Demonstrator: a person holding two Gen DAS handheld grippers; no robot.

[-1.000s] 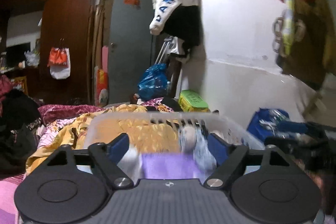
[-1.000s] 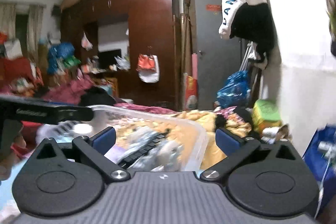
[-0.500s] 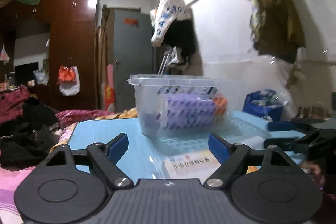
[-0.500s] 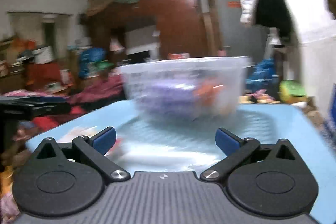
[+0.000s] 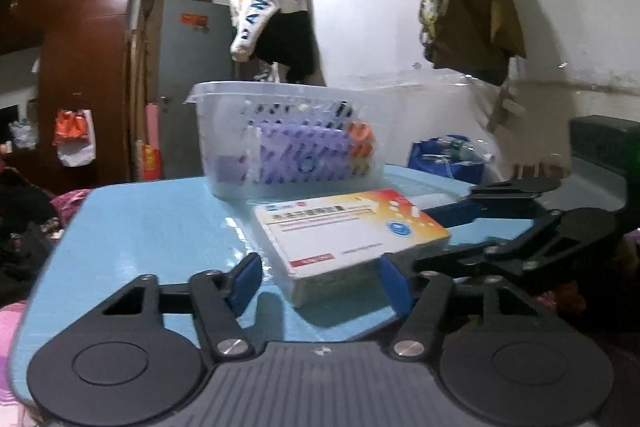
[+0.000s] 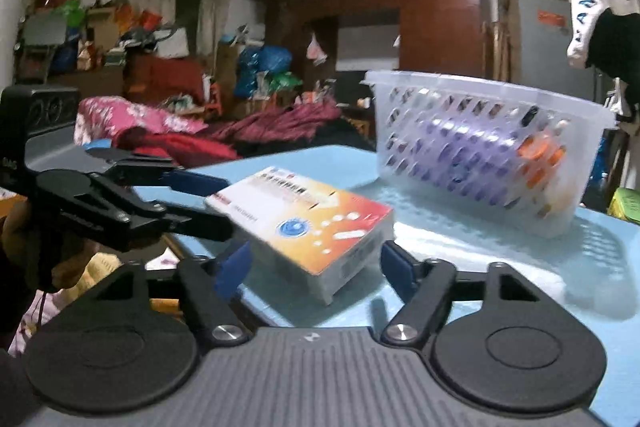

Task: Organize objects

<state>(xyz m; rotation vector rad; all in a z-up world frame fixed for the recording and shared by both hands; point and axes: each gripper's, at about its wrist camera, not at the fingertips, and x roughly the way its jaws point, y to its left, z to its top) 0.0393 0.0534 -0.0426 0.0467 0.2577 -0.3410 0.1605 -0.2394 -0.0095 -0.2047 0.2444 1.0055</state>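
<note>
Beside the basket (image 5: 288, 143) on blue table (image 5: 152, 227), a probably light, stiff medicine box (image 5: 352, 231) is best taken by its long edges, both the left gripper (image 5: 320, 281) and right gripper (image 6: 314, 261) being spread empty.

Glossy cardboard box (image 5: 348, 235), translucent plastic basket (image 5: 288, 143)

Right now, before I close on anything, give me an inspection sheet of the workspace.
Surface: light blue table, glossy, bare at the near left.
Job's things: white-and-orange medicine box lying flat near the front edge; clear perforated basket behind it, holding a purple pack and orange-capped items.
Clutter: nothing else seen on the table.
Grippers: left gripper open, fingers either side of the box's near end; right gripper open, also facing the box from the other side. Neither grips it.
Cables: nothing seen.
Surroundings: brown wardrobe, grey door, clothes hanging on the white wall, heaped bedding and bags behind.
</note>
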